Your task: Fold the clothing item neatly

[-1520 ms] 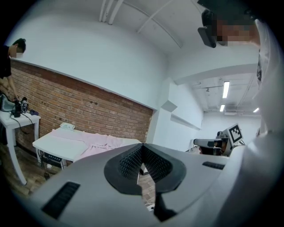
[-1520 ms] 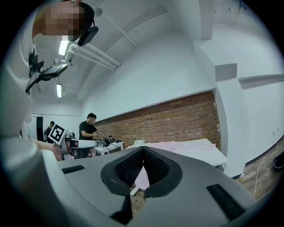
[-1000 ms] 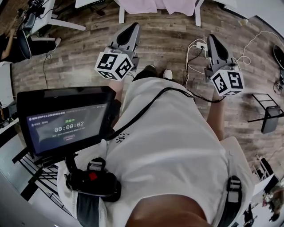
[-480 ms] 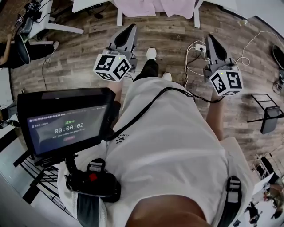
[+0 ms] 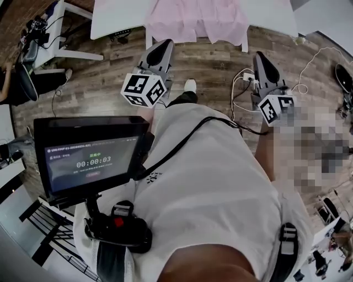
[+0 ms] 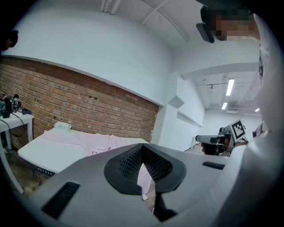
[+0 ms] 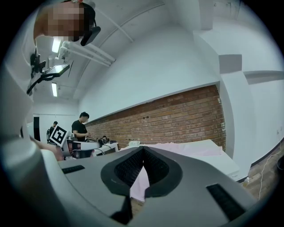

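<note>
Draping over a white desk's front edge at top centre, a pink garment lies spread; below it, left gripper and right gripper point toward it, jaws pressed together, holding nothing.

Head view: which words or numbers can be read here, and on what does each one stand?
"00:00:03": on the black screen.
Other lines on that screen: too small to read.
Small print on the white shirt: blurred.
Left marker cube and right marker cube: patterns only, no words.
</note>
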The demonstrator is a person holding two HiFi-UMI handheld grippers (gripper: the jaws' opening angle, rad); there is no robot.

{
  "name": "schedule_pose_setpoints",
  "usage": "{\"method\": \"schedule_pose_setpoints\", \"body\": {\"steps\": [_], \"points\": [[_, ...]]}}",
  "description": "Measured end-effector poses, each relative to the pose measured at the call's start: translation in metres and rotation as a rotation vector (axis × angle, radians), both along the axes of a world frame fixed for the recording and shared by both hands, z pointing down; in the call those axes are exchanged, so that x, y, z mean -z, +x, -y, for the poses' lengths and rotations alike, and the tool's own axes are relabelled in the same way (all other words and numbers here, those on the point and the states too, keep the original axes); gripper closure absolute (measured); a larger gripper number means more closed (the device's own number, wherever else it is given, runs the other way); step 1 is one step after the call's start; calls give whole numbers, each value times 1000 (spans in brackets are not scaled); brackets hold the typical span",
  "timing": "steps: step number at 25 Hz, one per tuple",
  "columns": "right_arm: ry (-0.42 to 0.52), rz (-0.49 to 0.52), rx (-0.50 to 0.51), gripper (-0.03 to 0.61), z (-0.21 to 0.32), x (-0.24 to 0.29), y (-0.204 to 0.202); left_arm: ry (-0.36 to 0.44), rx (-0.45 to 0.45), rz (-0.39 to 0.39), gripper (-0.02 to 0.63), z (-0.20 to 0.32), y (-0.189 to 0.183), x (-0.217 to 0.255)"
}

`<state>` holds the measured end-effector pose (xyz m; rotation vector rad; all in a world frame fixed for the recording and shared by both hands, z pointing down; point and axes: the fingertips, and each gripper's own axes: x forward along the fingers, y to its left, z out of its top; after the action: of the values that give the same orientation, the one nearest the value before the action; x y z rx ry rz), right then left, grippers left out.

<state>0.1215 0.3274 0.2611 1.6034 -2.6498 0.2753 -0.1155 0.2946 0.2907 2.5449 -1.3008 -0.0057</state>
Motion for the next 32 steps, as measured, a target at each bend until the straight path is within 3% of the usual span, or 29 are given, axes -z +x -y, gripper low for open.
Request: {"method": "schedule_pose_setpoints", "body": {"steps": [10,20,26,32], "points": [[2,-18,-79,575,94,6,-39,-9,-72,-34,620,118,-34,1],[-37,-23,-130,575,170,-6,-24,-29,-109,-8,620,203,-16,-13],[-36,-30,-97,575,195,-6,-15,-18,-77,-34,620,223,-11,-2],[-32,-39,-30,575,262,-4,2,-22,-11,-26,620,272,-2,-2]]}}
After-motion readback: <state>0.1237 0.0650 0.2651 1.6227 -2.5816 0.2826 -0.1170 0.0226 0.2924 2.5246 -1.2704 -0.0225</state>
